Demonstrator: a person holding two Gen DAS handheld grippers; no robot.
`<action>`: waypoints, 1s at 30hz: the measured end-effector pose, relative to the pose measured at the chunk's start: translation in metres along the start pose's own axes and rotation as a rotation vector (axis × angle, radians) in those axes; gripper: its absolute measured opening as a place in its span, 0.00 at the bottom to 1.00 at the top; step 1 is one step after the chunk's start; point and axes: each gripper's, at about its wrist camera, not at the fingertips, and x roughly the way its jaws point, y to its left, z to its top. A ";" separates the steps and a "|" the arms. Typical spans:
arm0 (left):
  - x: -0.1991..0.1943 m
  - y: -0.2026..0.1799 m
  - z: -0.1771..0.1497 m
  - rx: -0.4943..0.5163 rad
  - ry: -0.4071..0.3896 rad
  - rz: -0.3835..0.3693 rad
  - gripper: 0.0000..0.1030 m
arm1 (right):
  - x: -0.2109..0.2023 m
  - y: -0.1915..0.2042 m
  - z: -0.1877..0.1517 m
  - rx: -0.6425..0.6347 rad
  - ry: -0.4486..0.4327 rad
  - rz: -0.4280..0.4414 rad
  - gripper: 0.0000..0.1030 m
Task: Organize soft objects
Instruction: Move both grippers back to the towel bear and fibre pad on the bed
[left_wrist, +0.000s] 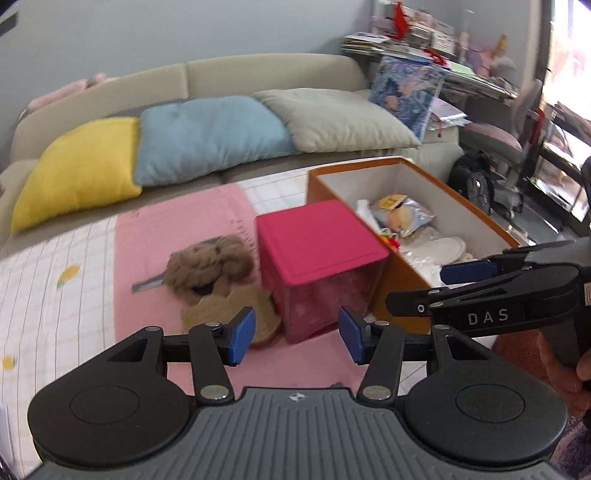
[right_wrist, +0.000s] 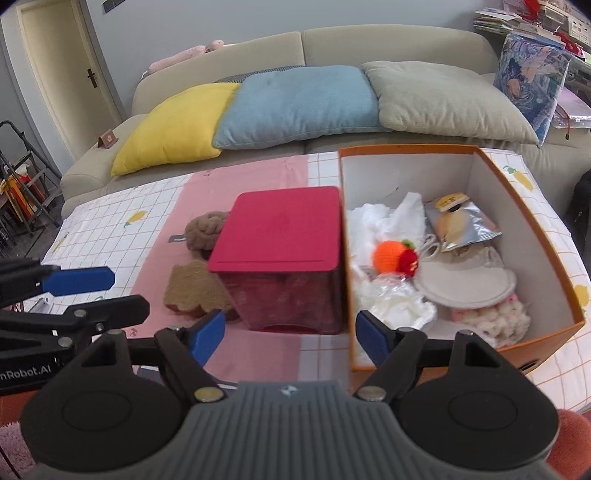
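Both the left gripper (left_wrist: 297, 336) and right gripper (right_wrist: 290, 336) hover with jaws wide apart, empty, before the red-lidded square box (right_wrist: 280, 229) mid-tabletop.

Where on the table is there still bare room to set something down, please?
The checkered cloth left of the brown knotted toy is bare, as is the pink strip behind the red box. Crowded: the orange box floor is covered, and the flat tan toy touches the red box's left side.
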 end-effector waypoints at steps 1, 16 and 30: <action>-0.001 0.006 -0.005 -0.026 0.005 0.006 0.60 | 0.002 0.006 -0.003 -0.008 0.003 -0.008 0.75; 0.003 0.065 -0.034 -0.254 0.032 0.039 0.59 | 0.031 0.067 -0.027 -0.268 0.036 -0.041 0.74; 0.012 0.092 -0.028 -0.234 0.037 0.063 0.59 | 0.055 0.123 0.001 -0.574 -0.039 0.050 0.46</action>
